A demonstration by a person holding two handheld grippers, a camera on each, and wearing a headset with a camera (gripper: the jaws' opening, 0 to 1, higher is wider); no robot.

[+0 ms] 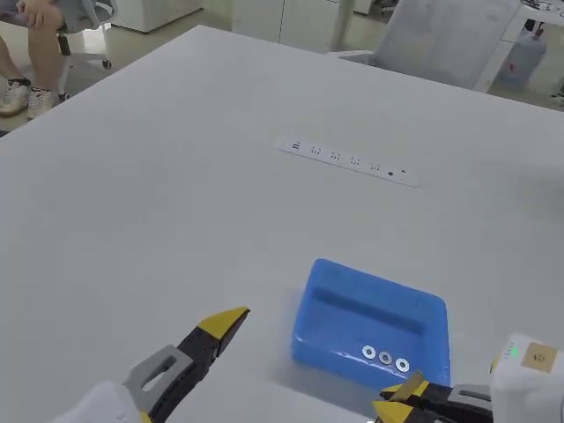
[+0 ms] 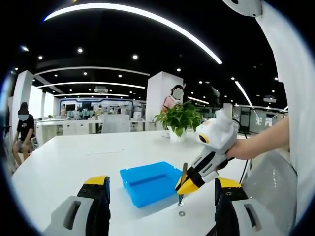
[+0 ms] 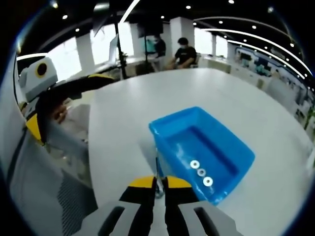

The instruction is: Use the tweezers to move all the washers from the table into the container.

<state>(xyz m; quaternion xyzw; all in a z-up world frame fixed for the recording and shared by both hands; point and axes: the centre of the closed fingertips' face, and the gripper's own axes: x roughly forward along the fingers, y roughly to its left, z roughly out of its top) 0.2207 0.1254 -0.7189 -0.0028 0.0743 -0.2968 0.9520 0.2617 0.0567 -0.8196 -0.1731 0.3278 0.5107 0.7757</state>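
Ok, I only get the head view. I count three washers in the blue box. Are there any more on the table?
Observer: Yes, one. In the left gripper view a washer lies on the table, just in front of the blue container.
Operator: Where are the tweezers?
Observer: The right gripper is shut on them. The tweezers point down, with their tips close beside that washer but not on it.
Operator: Is the other gripper holding anything?
Observer: No. The left gripper has its fingers wide apart, with nothing held between them.
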